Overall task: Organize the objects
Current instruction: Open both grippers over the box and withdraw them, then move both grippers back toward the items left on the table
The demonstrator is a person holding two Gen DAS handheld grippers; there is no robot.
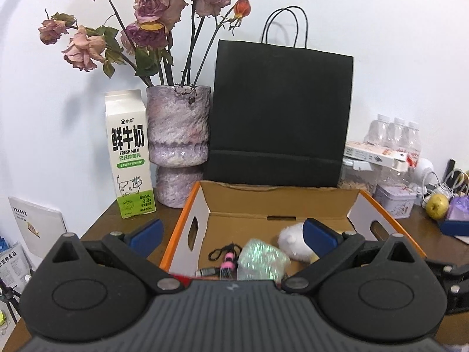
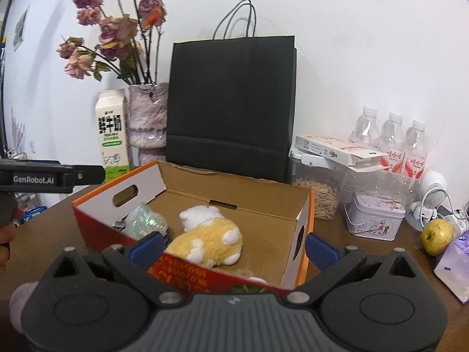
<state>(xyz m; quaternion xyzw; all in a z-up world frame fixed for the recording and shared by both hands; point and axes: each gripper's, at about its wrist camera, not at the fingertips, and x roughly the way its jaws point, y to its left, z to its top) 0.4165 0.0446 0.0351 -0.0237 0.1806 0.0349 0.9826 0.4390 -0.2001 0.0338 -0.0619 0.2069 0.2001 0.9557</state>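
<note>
"FRESH MILK" carton [image 1: 131, 154] (GenRobot.AI left gripper [image 2: 52, 176])

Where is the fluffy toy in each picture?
Left wrist view: only the white end of the fluffy toy shows, low and right of centre inside the cardboard box, partly behind a blue pad of the left claw.
Right wrist view: the whole yellow and white fluffy toy lies in the middle of the box floor.
Shared landmark: the black paper bag behind the box.

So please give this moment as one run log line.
left claw: open, empty | right claw: open, empty | cardboard box: holds plush toy, shiny pouch | phase: hovering by box
</note>
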